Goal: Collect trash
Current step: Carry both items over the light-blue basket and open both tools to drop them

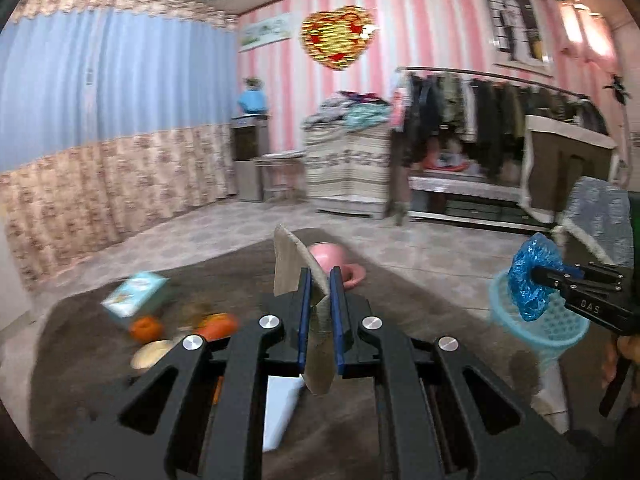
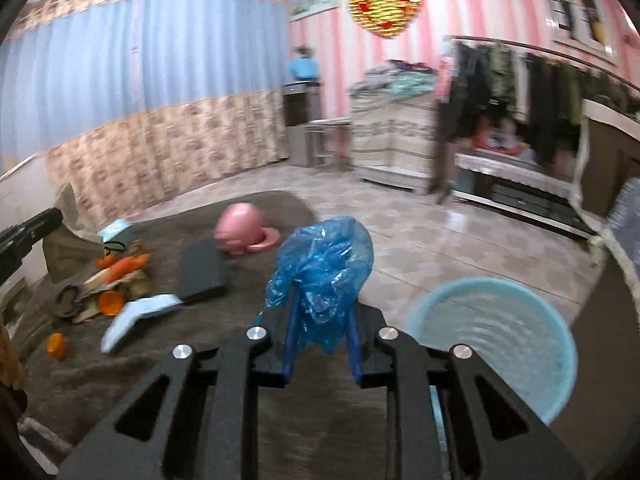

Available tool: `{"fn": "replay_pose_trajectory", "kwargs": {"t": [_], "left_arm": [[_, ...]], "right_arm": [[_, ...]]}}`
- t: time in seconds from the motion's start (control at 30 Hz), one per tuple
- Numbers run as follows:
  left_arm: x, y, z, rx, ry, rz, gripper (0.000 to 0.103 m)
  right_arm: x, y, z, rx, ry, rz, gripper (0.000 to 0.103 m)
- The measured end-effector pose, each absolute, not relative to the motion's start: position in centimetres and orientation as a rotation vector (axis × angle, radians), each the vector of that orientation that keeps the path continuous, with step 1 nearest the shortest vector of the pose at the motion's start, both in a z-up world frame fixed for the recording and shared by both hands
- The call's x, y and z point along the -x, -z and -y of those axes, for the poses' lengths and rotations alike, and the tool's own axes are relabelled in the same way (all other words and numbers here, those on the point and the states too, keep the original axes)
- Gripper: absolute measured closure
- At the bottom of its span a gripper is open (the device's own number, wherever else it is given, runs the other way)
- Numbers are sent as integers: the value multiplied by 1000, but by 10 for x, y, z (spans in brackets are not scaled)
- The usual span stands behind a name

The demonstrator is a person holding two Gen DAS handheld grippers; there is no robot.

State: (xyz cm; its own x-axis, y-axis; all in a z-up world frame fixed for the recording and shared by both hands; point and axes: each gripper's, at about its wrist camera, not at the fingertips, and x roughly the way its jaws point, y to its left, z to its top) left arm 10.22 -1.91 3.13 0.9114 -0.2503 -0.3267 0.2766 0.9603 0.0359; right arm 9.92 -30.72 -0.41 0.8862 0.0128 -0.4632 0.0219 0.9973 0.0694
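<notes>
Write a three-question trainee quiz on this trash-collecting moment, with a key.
1. True or false: the right gripper holds a crumpled blue plastic bag.
2. What does the left gripper grip? A) an orange peel B) a flat piece of cardboard C) a pink potty
3. What colour is the wastebasket beside the carpet?

Key: 1 true; 2 B; 3 light blue.
</notes>
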Motion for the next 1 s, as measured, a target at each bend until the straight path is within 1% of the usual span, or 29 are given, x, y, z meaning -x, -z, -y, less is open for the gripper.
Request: {"fn": "replay_pose_trajectory", "kwargs": {"t": [0.2,0.4,0.77,1.0], "left_arm": [[-117,-16,103,-120,411,-334,95],[-133,-6,171,-126,554,-348,95],[-165,30,268,-140,770,-432,95],[-174,49,324,-204,823,-443,94]], "right_arm": [[-84,16,386,-93,185,-487,82],[-72,28,439,-151,290,-493,82],[-74,52,478,-174,381,-524,82],[-72,66,501,-219,418,-538,82]]}}
